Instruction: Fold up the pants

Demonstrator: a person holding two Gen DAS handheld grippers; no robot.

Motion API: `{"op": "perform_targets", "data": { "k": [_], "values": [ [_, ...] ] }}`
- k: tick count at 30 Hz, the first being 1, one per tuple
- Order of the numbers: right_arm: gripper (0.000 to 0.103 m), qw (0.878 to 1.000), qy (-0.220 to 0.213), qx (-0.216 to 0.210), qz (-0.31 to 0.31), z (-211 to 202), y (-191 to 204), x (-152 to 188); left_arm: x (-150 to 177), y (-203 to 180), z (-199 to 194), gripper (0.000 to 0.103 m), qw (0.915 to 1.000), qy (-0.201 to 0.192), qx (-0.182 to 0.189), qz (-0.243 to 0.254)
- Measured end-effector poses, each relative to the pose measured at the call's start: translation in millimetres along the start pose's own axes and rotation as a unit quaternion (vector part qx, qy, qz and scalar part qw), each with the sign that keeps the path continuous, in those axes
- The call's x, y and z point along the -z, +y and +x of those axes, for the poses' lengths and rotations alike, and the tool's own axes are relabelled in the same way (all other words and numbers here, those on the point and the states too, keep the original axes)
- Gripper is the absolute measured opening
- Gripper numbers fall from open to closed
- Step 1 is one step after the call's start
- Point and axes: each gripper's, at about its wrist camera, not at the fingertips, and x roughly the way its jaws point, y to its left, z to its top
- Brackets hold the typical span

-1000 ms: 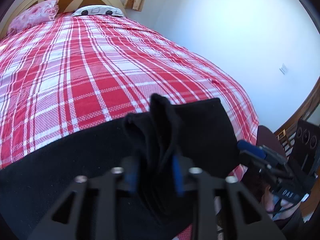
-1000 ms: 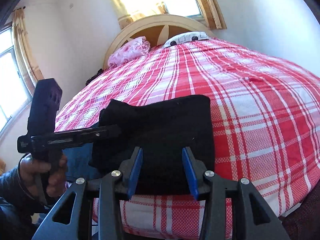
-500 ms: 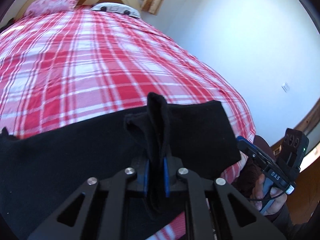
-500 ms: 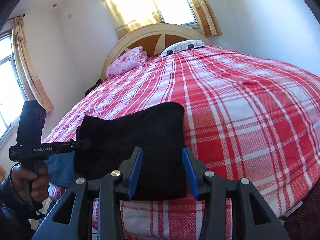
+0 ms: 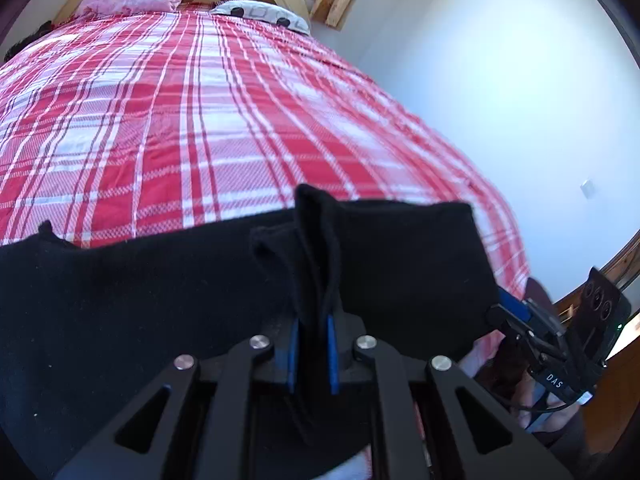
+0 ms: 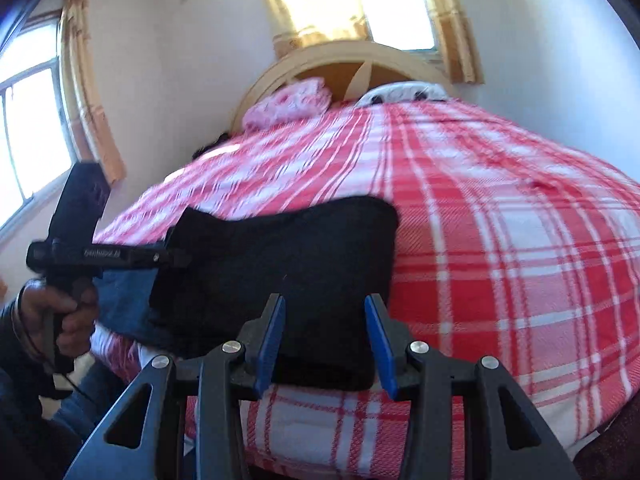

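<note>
- Red and white checked bedding (image 5: 168, 128) covered a big bed, with white walls around it.
- One pair of black pants (image 5: 120, 300) lay across the near edge of the bed.
- One left gripper (image 5: 310, 354) was pinched tight on a bunched-up fold of the pants.
- One right gripper (image 6: 325, 344) had its jaws partly apart, over the pants' near edge, with nothing squeezed between them.
- I counted two grippers, two pillows by the headboard, a pink one (image 6: 288, 104) and a white spotted one (image 6: 400, 94), and one pair of pants.
- To do this step well, I think the right gripper should grab an edge too, so both sides lift together.
- Lifting evenly and laying the cloth flat should stop lumps and crooked folds.
</note>
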Motion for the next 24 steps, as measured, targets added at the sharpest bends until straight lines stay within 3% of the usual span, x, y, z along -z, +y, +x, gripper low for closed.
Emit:
{"op": "perform_targets", "data": {
  "k": [2, 6, 8, 10, 12, 14, 16, 19, 22, 24],
  "values": [
    [0.044, 0.999, 0.024, 0.020, -0.016, 10.8, 1.9, 5.6, 2.7, 3.4, 2.1, 0.014, 1.0000, -0.004, 0.000, -0.004],
    [0.045, 0.999, 0.014, 0.021, -0.030, 5.4, 3.9, 5.8, 1.8, -2.2, -5.2, 0.021, 0.9996, -0.014, -0.015, 0.019],
    [0.046, 0.999, 0.006, 0.025, -0.030, 1.1, 1.8, 5.1, 1.5, -0.1, -16.3, 0.035, 0.9989, -0.026, -0.028, 0.026],
    [0.047, 0.999, -0.013, 0.029, -0.019, -7.7, -3.1, 2.2, 3.8, 6.1, -35.8, 0.064, 0.9965, -0.053, -0.053, 0.038],
    [0.054, 0.999, -0.033, 0.030, -0.002, -17.3, -6.8, -0.5, 7.4, 18.2, -54.4, 0.075, 0.9929, -0.070, -0.088, 0.040],
    [0.057, 0.998, -0.054, 0.035, 0.016, -26.5, -9.1, -4.9, 13.1, 37.6, -73.7, 0.076, 0.9896, -0.078, -0.115, 0.038],
    [0.057, 0.998, -0.058, 0.034, 0.016, -29.0, -3.7, -9.1, 20.7, 65.8, -95.6, 0.076, 0.9824, -0.082, -0.165, 0.032],
    [0.057, 0.998, -0.056, 0.026, -0.014, -28.5, 19.3, -14.6, 31.9, 120.0, -135.1, 0.076, 0.9671, -0.088, -0.239, 0.003],
    [0.057, 0.997, -0.045, 0.013, -0.060, -18.7, 51.8, -19.4, 45.4, 181.0, -173.0, 0.076, 0.9461, -0.089, -0.308, -0.048],
    [0.057, 0.995, -0.042, -0.005, -0.089, -8.7, 76.2, -22.4, 54.9, 208.3, -182.5, 0.076, 0.9403, -0.089, -0.320, -0.075]
  ]
}}
